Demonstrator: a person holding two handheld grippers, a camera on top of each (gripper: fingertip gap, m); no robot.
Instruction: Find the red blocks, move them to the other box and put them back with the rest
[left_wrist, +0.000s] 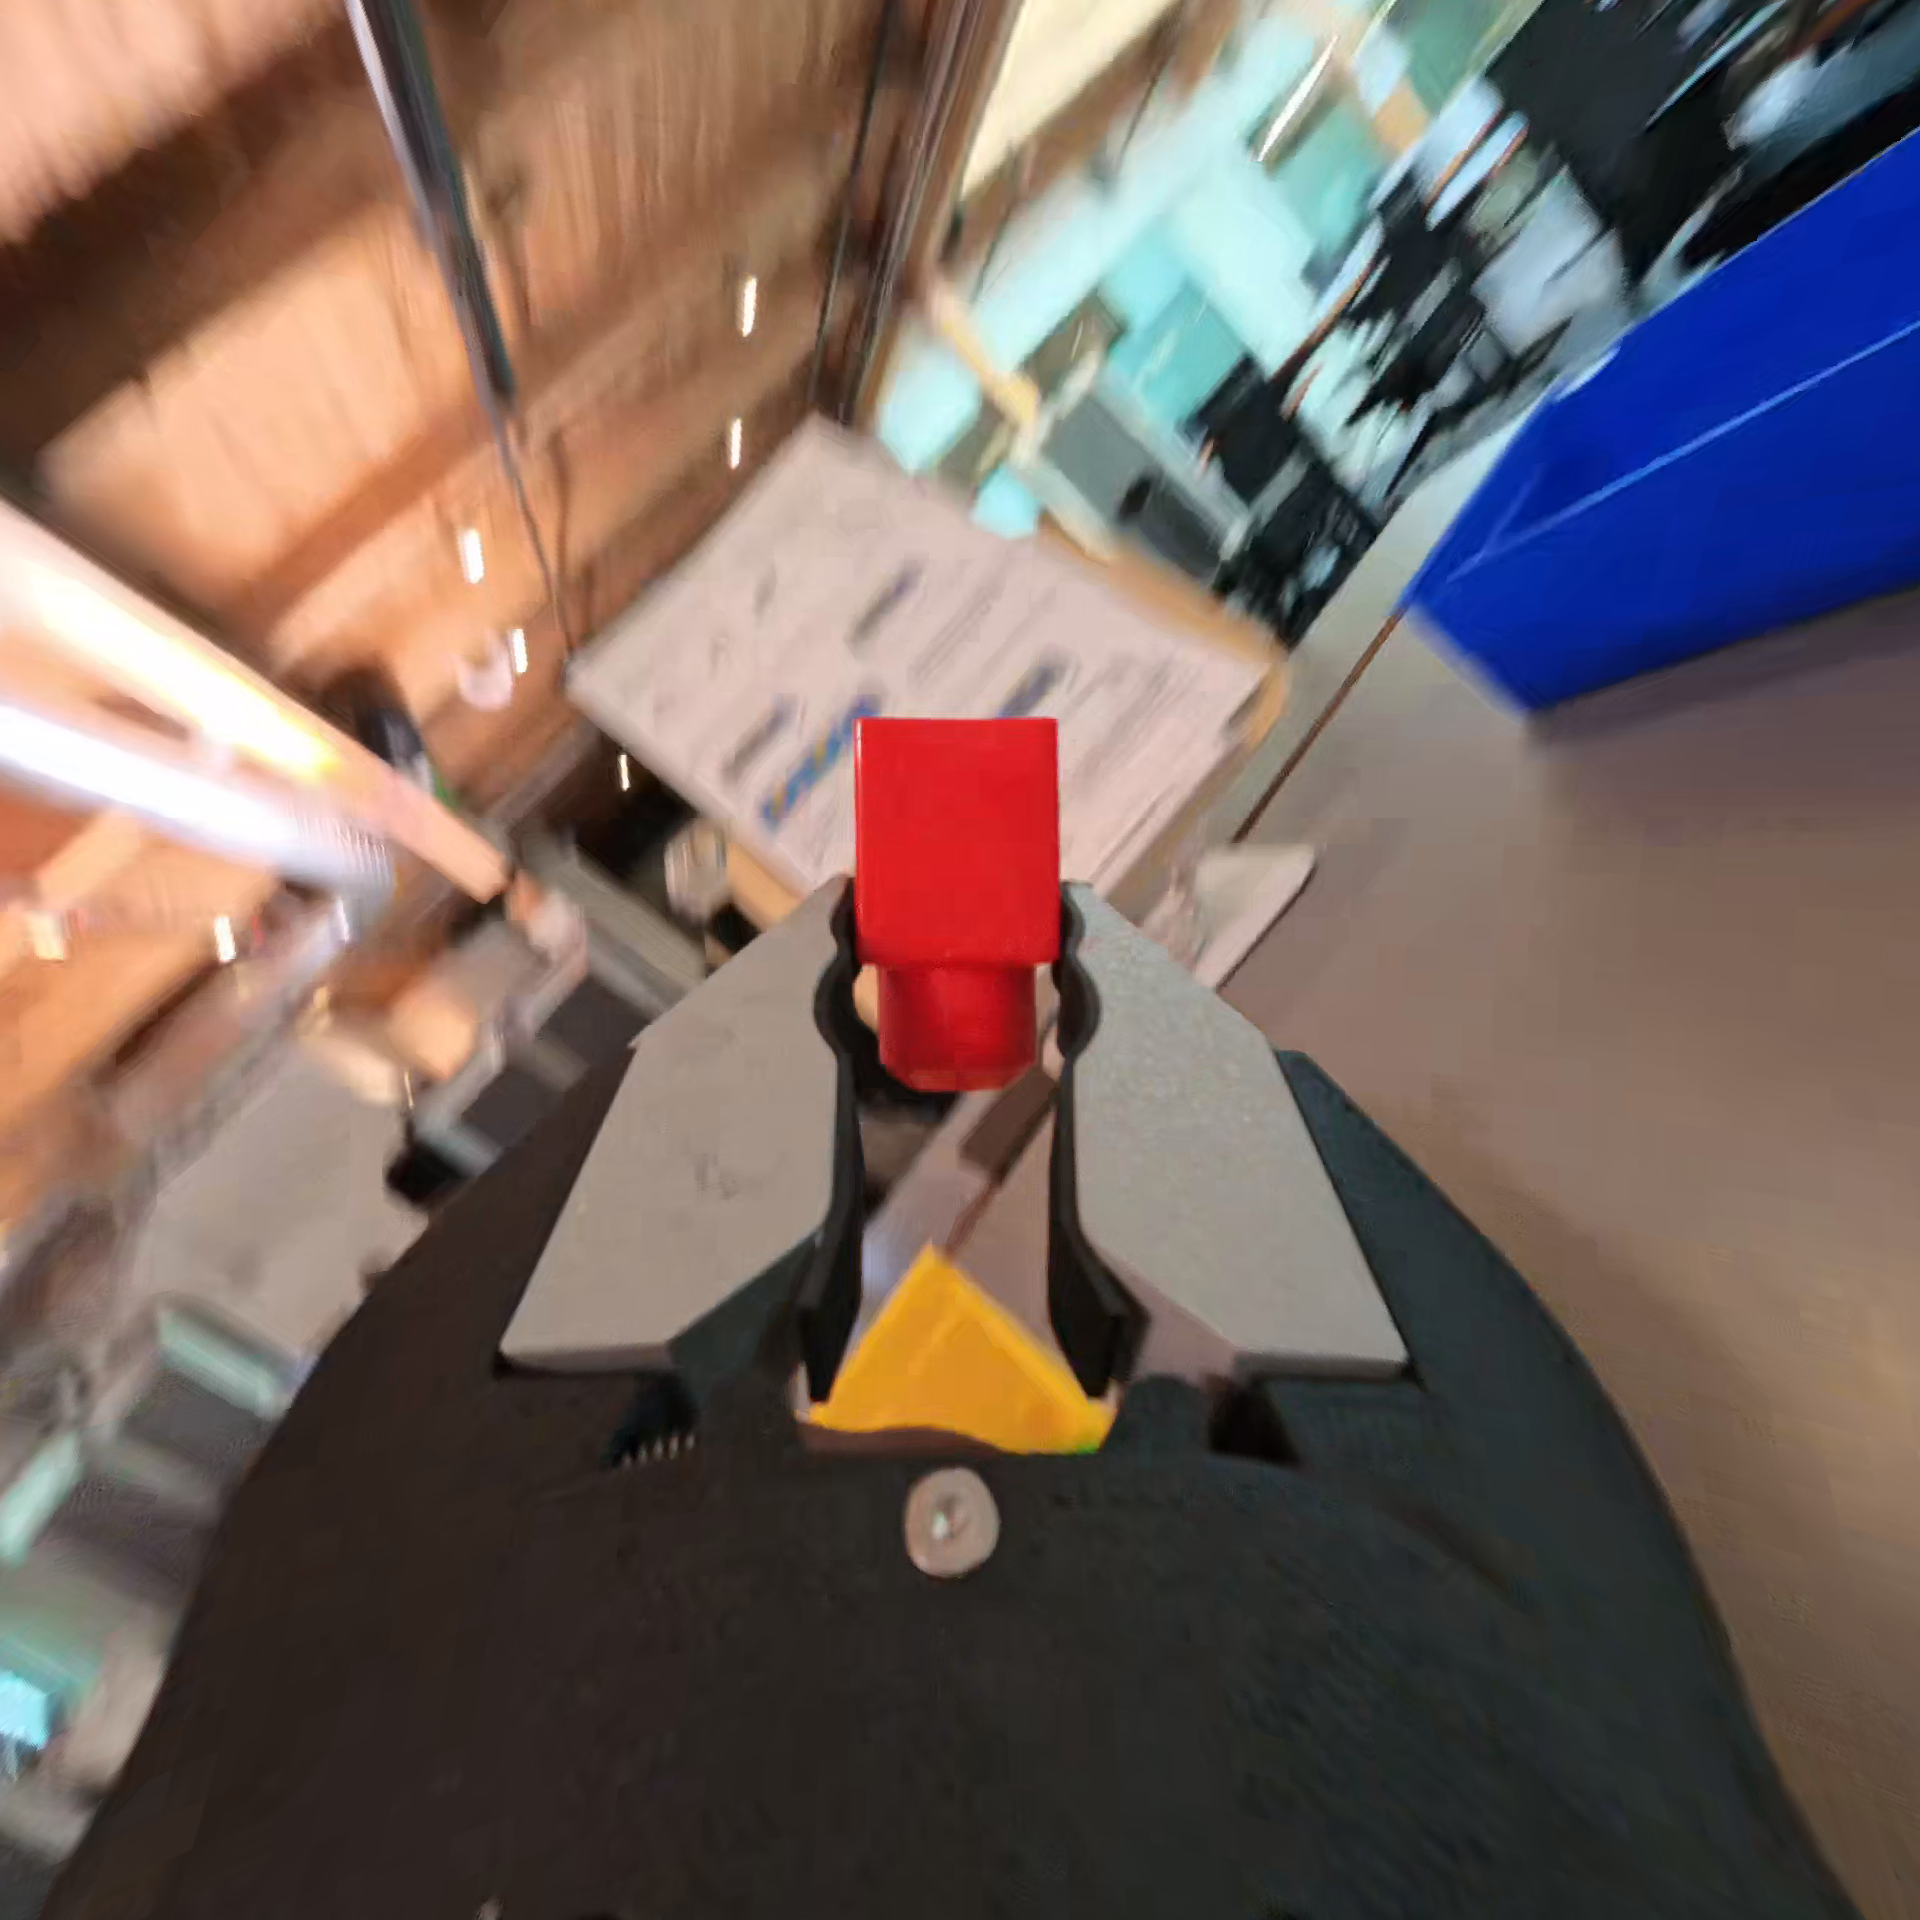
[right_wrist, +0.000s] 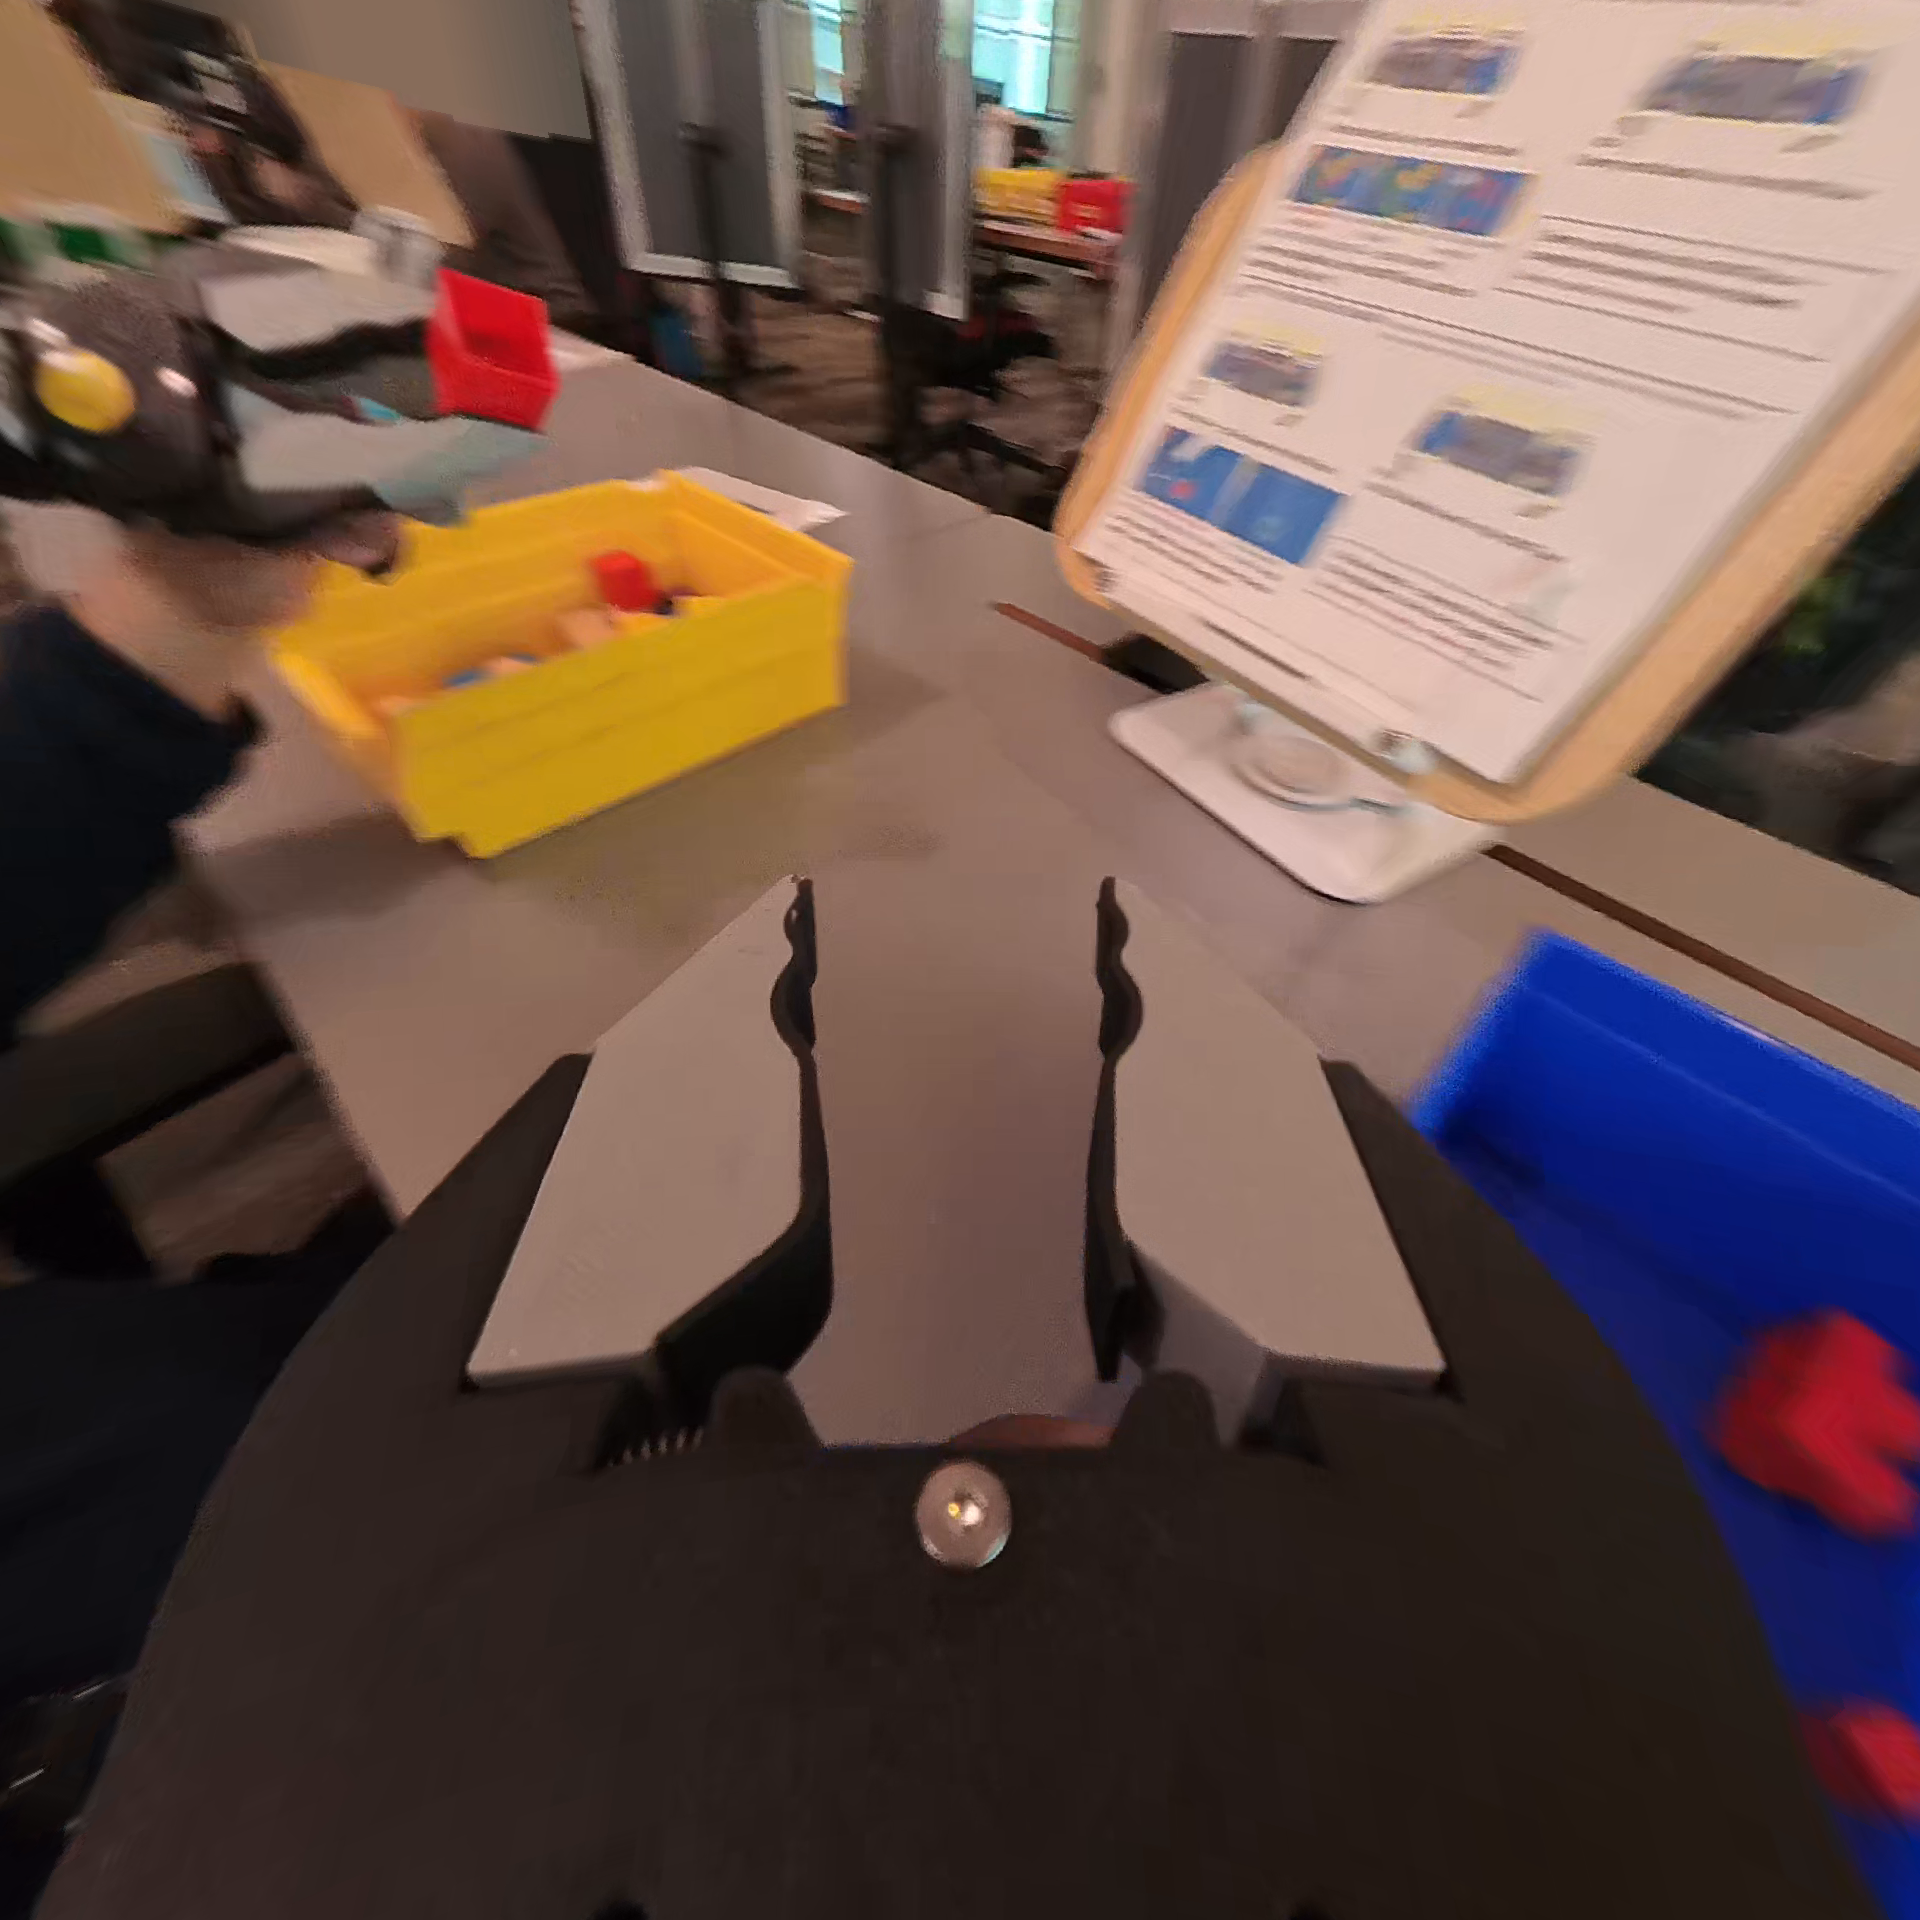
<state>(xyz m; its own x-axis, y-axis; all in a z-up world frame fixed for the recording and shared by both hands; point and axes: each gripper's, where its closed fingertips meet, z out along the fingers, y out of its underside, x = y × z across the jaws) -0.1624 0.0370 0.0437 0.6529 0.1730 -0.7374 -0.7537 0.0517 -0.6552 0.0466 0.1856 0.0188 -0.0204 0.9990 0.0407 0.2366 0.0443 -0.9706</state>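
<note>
left gripper (left_wrist: 956, 925): pinching a red block (left_wrist: 954, 831) by its sides, carried above the yellow box (right_wrist: 582, 665), likely bound for the blue box (right_wrist: 1662, 1195). right gripper (right_wrist: 951, 935): spread, empty, hovering over the grey table (right_wrist: 935, 748) beside that box, where red blocks (right_wrist: 1829, 1423) already lie.

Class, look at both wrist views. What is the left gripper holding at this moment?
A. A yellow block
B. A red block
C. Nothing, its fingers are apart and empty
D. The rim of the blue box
B: in the left wrist view the left gripper is shut on a red block, its fingers pressing either side.
</note>
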